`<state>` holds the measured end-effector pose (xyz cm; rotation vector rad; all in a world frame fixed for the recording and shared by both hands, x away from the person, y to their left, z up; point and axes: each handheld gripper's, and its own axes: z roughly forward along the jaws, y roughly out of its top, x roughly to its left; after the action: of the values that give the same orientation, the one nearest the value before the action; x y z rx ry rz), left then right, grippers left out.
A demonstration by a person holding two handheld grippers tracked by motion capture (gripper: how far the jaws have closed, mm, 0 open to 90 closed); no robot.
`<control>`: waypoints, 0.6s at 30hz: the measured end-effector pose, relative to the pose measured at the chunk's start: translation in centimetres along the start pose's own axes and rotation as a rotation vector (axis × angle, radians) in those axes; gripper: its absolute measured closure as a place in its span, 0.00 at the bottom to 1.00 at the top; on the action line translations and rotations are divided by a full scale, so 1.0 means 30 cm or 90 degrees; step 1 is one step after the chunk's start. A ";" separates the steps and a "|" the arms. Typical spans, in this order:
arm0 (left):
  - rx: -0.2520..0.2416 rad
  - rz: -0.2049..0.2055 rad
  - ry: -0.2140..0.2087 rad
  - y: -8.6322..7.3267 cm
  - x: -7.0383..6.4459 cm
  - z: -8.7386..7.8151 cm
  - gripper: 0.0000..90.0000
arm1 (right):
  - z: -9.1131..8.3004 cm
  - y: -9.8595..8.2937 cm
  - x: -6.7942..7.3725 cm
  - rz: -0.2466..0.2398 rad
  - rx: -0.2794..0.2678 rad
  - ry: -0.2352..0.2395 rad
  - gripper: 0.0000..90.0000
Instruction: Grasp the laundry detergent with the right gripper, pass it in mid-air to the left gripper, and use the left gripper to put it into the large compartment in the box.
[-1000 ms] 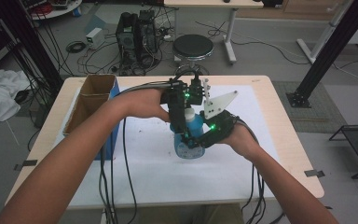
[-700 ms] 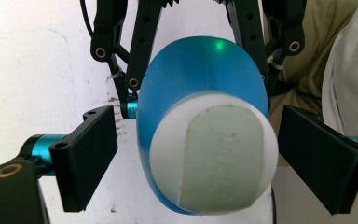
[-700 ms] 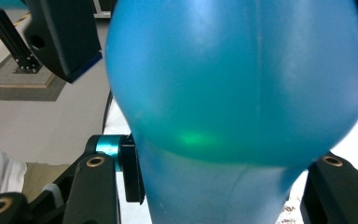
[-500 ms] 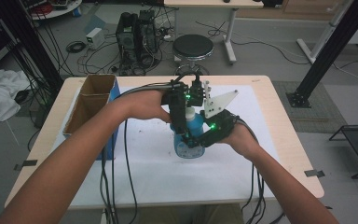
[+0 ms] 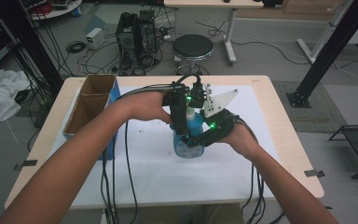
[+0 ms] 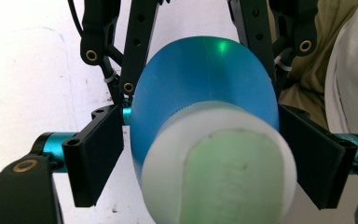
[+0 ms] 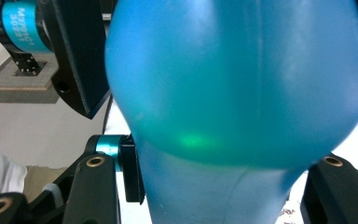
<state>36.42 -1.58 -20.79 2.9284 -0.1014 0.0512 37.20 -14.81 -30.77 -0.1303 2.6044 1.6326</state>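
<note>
A translucent blue bottle [image 5: 187,143] with a white cap stands upright on the white mat near the table's middle. My left gripper [image 5: 185,127] comes down on it from above. In the left gripper view its two black pads [image 6: 95,158] press the bottle's shoulder [image 6: 205,79] on either side, just below the cap [image 6: 219,182]. My right gripper [image 5: 192,141] reaches in from the right and is shut on the bottle's lower body. In the right gripper view the bottle [image 7: 237,84] bulges between that gripper's fingers [image 7: 95,186].
An open cardboard box [image 5: 91,105] with a blue side stands at the table's left edge. Cables [image 5: 114,182] trail from both grippers over the white mat [image 5: 158,177] toward the front edge. A black stool [image 5: 193,46] stands beyond the table.
</note>
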 end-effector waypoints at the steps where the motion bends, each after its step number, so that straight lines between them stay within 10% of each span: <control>1: -0.004 0.000 0.000 -0.001 0.000 0.001 0.25 | 0.000 0.000 -0.001 -0.002 0.001 0.003 0.49; 18: 0.004 0.003 -0.003 0.004 0.002 0.008 0.29 | -0.009 -0.001 0.011 0.032 0.022 0.001 0.49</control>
<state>36.49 -1.75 -20.99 2.9341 -0.1096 0.0447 36.86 -15.08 -30.70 -0.0646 2.6570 1.6035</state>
